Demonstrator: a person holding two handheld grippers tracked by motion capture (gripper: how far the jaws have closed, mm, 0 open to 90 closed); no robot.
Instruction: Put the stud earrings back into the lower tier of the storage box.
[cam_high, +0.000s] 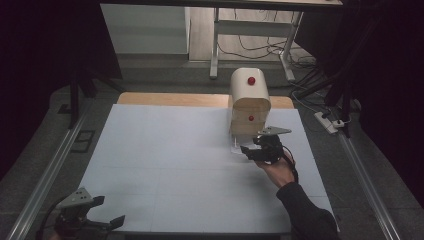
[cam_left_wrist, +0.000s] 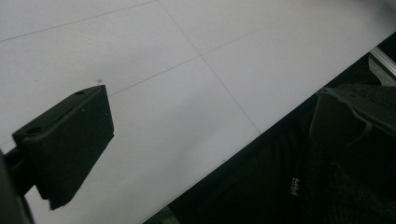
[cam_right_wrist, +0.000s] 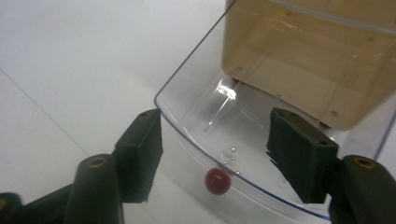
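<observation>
The right tool is standing open around the red knob of the clear flap, lying on the table below the box. The flap is looking light, stiff and slippery; grip the knob. The left tool is resting open.

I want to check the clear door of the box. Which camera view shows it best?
The right gripper view: the clear door lies open, close up, with its red knob between the right gripper jaws. The high view shows it small, beside that gripper.
</observation>
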